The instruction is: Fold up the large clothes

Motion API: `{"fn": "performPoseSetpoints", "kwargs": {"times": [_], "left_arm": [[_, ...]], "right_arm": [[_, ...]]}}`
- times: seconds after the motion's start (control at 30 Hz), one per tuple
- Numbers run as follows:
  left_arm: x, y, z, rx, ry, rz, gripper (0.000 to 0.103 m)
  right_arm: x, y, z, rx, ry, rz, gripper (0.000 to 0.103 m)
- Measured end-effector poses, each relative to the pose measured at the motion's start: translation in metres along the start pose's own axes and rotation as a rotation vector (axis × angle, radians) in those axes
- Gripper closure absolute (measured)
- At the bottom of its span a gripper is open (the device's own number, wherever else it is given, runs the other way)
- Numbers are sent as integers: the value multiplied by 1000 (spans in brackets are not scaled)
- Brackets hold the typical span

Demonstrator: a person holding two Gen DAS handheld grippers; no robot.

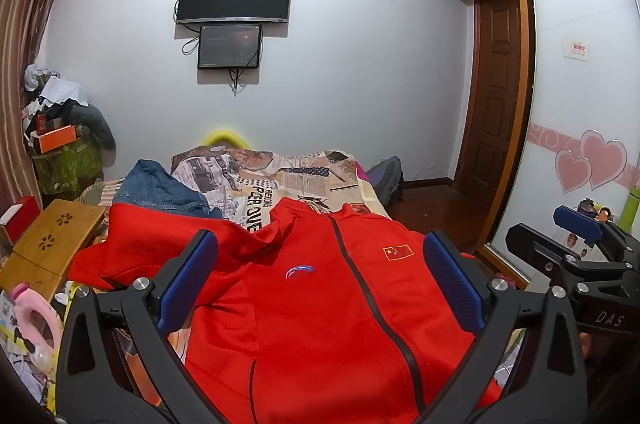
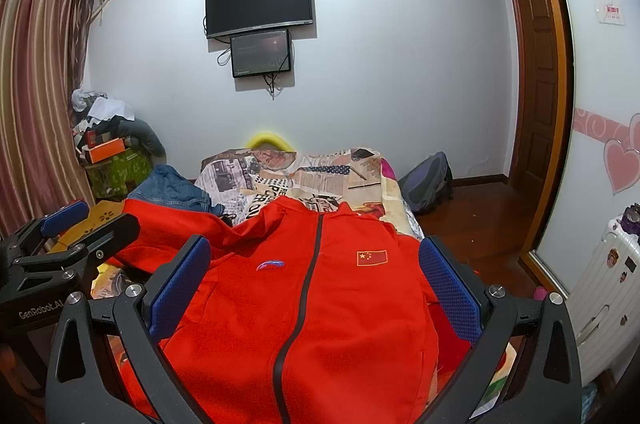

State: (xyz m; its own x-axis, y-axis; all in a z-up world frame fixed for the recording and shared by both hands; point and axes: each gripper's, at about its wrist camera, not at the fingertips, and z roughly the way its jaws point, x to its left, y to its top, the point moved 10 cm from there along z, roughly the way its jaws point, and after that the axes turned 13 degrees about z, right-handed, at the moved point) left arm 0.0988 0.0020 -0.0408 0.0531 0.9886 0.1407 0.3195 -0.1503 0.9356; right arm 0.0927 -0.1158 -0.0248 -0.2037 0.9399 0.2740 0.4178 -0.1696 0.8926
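A large red zip-up jacket [image 1: 320, 312] lies front up on the bed, zipper shut, collar toward the far wall; it also shows in the right wrist view [image 2: 248, 328]. Its left sleeve [image 1: 160, 244] spreads out to the left. My left gripper [image 1: 320, 272] is open and empty, held above the jacket's chest. My right gripper [image 2: 316, 276] is open and empty, held above the chest too. The right gripper shows at the right edge of the left wrist view [image 1: 576, 240], and the left gripper at the left edge of the right wrist view [image 2: 68, 224].
The bed has a newspaper-print cover [image 1: 288, 180]. Blue jeans [image 1: 160, 190] lie at its far left. A wooden lap table [image 1: 56, 240] and clutter sit to the left. A backpack [image 2: 428, 182] lies on the floor, a white suitcase [image 2: 604, 288] stands right.
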Motion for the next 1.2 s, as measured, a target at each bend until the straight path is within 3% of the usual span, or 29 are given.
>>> {"fn": "performPoseSetpoints", "kwargs": {"times": [1.2], "left_arm": [[1, 4, 0, 15, -3, -13, 0]], "right_arm": [[0, 1, -1, 2, -2, 0, 0]]}}
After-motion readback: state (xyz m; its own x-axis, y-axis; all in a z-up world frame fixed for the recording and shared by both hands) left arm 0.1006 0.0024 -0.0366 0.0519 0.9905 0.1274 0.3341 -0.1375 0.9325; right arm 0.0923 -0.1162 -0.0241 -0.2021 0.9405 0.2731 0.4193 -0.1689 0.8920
